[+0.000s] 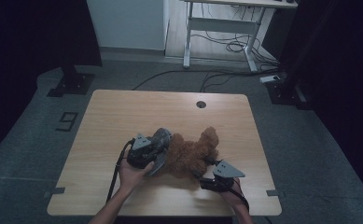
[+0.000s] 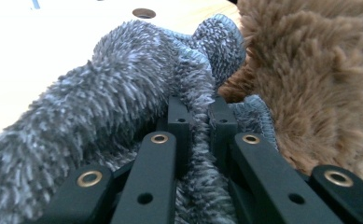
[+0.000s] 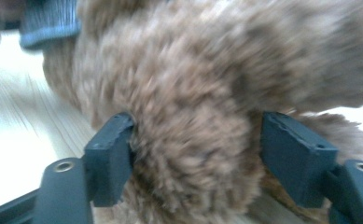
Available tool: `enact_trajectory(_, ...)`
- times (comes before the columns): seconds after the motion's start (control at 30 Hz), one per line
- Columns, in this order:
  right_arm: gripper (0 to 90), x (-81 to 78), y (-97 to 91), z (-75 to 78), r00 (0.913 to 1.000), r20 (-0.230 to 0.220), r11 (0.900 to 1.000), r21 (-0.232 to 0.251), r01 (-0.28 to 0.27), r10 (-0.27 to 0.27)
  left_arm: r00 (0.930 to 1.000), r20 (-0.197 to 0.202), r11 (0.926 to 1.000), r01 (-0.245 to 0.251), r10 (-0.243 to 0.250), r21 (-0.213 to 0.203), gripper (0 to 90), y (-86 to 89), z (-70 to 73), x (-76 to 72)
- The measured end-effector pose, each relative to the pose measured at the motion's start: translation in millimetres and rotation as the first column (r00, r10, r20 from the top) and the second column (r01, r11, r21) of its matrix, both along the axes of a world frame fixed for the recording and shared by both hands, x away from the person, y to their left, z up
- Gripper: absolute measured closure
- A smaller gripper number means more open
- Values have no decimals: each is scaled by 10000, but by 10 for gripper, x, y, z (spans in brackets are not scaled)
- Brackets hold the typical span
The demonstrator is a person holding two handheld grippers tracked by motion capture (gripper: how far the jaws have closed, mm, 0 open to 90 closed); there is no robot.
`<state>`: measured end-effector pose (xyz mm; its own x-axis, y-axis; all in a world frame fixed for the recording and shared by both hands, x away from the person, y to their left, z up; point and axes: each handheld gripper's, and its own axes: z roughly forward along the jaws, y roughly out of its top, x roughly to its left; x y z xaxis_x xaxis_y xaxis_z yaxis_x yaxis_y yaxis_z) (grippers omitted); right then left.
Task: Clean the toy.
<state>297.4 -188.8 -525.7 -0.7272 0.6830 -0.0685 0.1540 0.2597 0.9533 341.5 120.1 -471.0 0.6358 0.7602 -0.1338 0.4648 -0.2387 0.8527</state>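
High view: a brown plush toy [image 1: 193, 154] lies on the table [image 1: 123, 112], nearer the front edge than the far one and about midway between the side edges. A grey fuzzy cloth [image 1: 160, 140], perhaps a small garment, sits against the toy's left end. The left gripper [image 1: 147, 156] is on that cloth and the right gripper [image 1: 207, 175] is at the toy's front right side. From here one cannot tell how either pair of jaws stands. The job looks like pulling the cloth onto or off the toy, and I judge it mid-way: cloth and toy still touch, and both tools are at work.

Left gripper view: this settles what the high view leaves open. The jaws are pressed together on a fold of the cloth [image 2: 198, 140], whose ribbed hem runs up between them. The toy [image 2: 310, 79] lies just right of the cloth and touches it. The table's round hole [image 2: 144, 12] shows beyond.

Right gripper view: the picture is blurred. The jaws stand spread with a lobe of the toy [image 3: 193, 140] between them; the left pad brushes the fur, the right pad stands apart, so the toy is not pinched. A strip of the cloth [image 3: 48, 23] shows at the upper left.
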Motion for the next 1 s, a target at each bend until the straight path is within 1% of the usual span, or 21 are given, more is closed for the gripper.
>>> enact_trajectory(0.03, 264, -11, -31, 33, 10000, 10, 9998, 168, 63, -63, 10000, 9, 10000, 20, -20, -87, 830, 2, -12, -9)
enact_trajectory(0.07, 248, -29, -98, 117, 9996, 67, 9978, 605, 288, -292, 10000, 46, 10000, 41, -40, -71, 831, -7, -21, -17)
enact_trajectory(0.1, 236, -41, -139, 190, 9988, 134, 9950, 886, 455, -468, 10000, 73, 10000, 46, -46, -52, 831, -15, -25, -24)
enact_trajectory(0.17, 230, -50, -180, 324, 9977, 288, 9909, 1220, 575, -615, 9999, 105, 9999, 97, -97, -28, 831, -26, -28, -37)
enact_trajectory(0.2, 225, -35, -181, 451, 9974, 351, 9897, 1305, 584, -635, 9999, 99, 9999, 104, -103, -51, 831, -25, -30, -42)
enact_trajectory(0.23, 212, -15, -168, 531, 9978, 321, 9902, 1292, 536, -582, 9999, 78, 9999, 120, -119, -111, 831, -19, -33, -50)
enact_trajectory(0.27, 204, 32, -128, 661, 9989, 292, 9921, 1213, 323, -361, 9999, 73, 9998, 120, -119, -148, 831, -14, -36, -55)
enact_trajectory(0.33, 198, 140, -25, 841, 9995, 261, 9956, 930, 149, -174, 9999, 57, 9996, 132, -131, -236, 831, -1, -43, -72)
enact_trajectory(0.37, 191, 192, 17, 891, 9999, 161, 9966, 817, 47, -60, 9999, 49, 9995, 151, -150, -269, 831, 6, -45, -81)
enact_trajectory(0.4, 185, 289, 84, 947, 9999, -95, 9980, 635, -54, 60, 9999, 53, 9995, 163, -162, -273, 831, 9, -46, -85)
enact_trajectory(0.43, 185, 349, 118, 962, 9997, -214, 9986, 527, -60, 72, 9998, 41, 9994, 172, -171, -294, 832, 13, -46, -91)
enact_trajectory(0.47, 176, 446, 166, 959, 9982, -568, 9990, 401, -182, 205, 9998, 38, 9994, 182, -181, -299, 831, 16, -46, -93)
enact_trajectory(0.57, 165, 588, 241, 862, 9915, -1272, 9995, 171, -255, 275, 9997, 31, 9992, 229, -228, -338, 831, 28, -51, -96)
enact_trajectory(0.6, 157, 619, 252, 797, 9854, -1665, 9993, 127, -348, 365, 9997, 24, 9991, 234, -233, -350, 831, 31, -52, -97)
enact_trajectory(0.63, 151, 626, 256, 754, 9819, -1853, 9992, 95, -393, 403, 9997, 27, 9990, 249, -248, -369, 831, 34, -54, -99)
enact_trajectory(0.67, 142, 619, 262, 682, 9756, -2147, 9987, -106, -498, 463, 9997, 29, 9990, 262, -261, -374, 831, 36, -54, -101)
enact_trajectory(0.7, 134, 607, 263, 638, 9722, -2283, 9979, -262, -591, 516, 9996, 27, 9988, 264, -263, -401, 831, 36, -57, -108)
enact_trajectory(0.73, 122, 580, 259, 570, 9641, -2576, 9961, -417, -772, 639, 9996, 5, 9986, 298, -298, -443, 831, 37, -59, -115)
enact_trajectory(0.8, 105, 520, 227, 503, 9565, -2818, 9948, -442, -912, 752, 9994, 23, 9983, 335, -335, -485, 831, 32, -63, -133)
enact_trajectory(0.9, 83, 435, 194, 464, 9501, -3002, 9929, -542, -1063, 853, 9992, 57, 9979, 387, -384, -512, 831, 24, -68, -168)
enact_trajectory(1.0, 54, 357, 229, 388, 9475, -3099, 9876, -1053, -1168, 790, 9990, 49, 9975, 441, -439, -548, 831, 27, -71, -190)
